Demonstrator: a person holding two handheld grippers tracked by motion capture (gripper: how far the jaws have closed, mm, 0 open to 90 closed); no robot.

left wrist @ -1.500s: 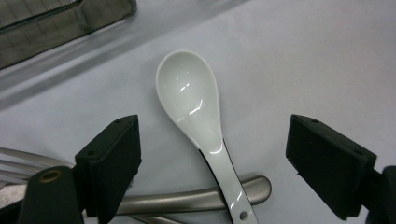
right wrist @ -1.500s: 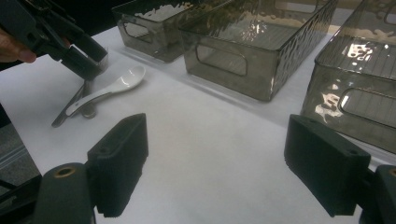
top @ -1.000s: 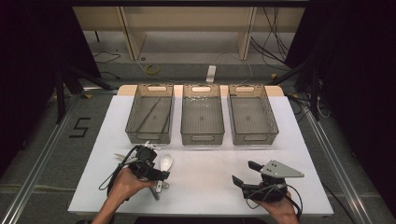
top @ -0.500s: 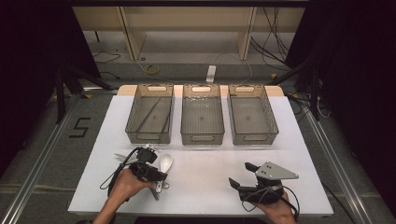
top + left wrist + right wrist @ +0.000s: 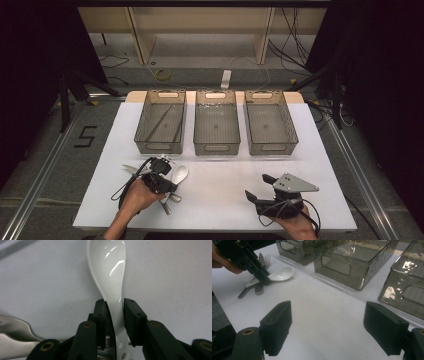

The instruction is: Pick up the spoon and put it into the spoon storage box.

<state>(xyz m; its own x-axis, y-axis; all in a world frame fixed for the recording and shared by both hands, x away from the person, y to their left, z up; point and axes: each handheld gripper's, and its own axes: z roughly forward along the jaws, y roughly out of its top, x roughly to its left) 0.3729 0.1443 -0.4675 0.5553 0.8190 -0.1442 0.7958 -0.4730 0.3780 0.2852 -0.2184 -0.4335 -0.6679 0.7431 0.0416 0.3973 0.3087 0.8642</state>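
A white ceramic spoon (image 5: 180, 173) (image 5: 110, 270) (image 5: 282, 273) lies on the white table (image 5: 220, 205) at the front left, bowl pointing away from the hand. My left gripper (image 5: 169, 187) (image 5: 115, 307) (image 5: 264, 279) has just been closing its jaws, and both pads now press on the spoon's handle. At the front right my right gripper (image 5: 258, 187) (image 5: 327, 325) rests low over bare table, jaws wide apart with nothing between them.
Metal cutlery, a fork (image 5: 266, 259) among it, lies under and beside the spoon (image 5: 131, 168) (image 5: 15, 335). Three smoky translucent bins stand in a row behind: left (image 5: 159, 146) holding thin sticks, middle (image 5: 216, 148), right (image 5: 272, 148).
The left gripper's jaws have drawn in around the spoon's handle; the hand shifted only slightly. The right gripper has stayed where it was.
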